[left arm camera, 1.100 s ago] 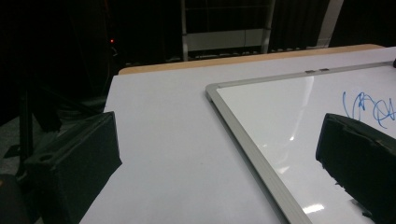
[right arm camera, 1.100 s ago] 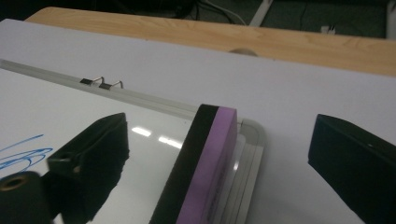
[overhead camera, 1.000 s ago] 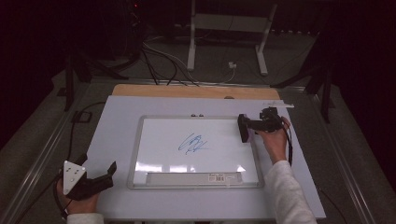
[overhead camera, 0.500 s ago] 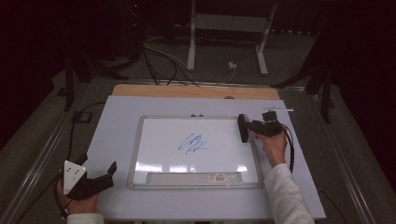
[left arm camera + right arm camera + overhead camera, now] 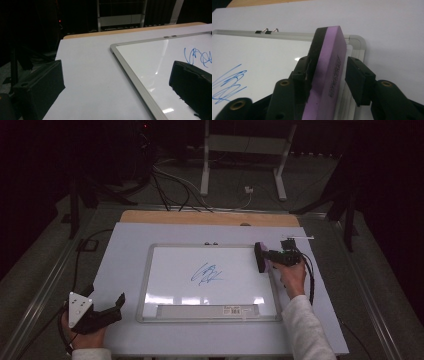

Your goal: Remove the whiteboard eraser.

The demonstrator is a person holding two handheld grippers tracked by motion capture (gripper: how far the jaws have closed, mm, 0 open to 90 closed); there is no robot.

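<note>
Right tongs (image 5: 328,82) have just been closing on the purple eraser (image 5: 328,67) at the whiteboard's (image 5: 165,285) right edge, though one pad looks barely touching. Left tongs (image 5: 102,312) rest spread on the counter (image 5: 125,245). Wipe toward the blue scribble (image 5: 206,274) and that loose pinch could let the eraser twist out.

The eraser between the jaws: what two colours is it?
Purple eraser with a black layer; right gripper view.

my two handheld tools are matte black plastic grippers: the left gripper (image 5: 112,307) carries a grey three-cornered plate, the right gripper (image 5: 329,75) shows brass-ringed screw holes and trails a black cable. my right arm wears a white knit sleeve (image 5: 307,330).
</note>
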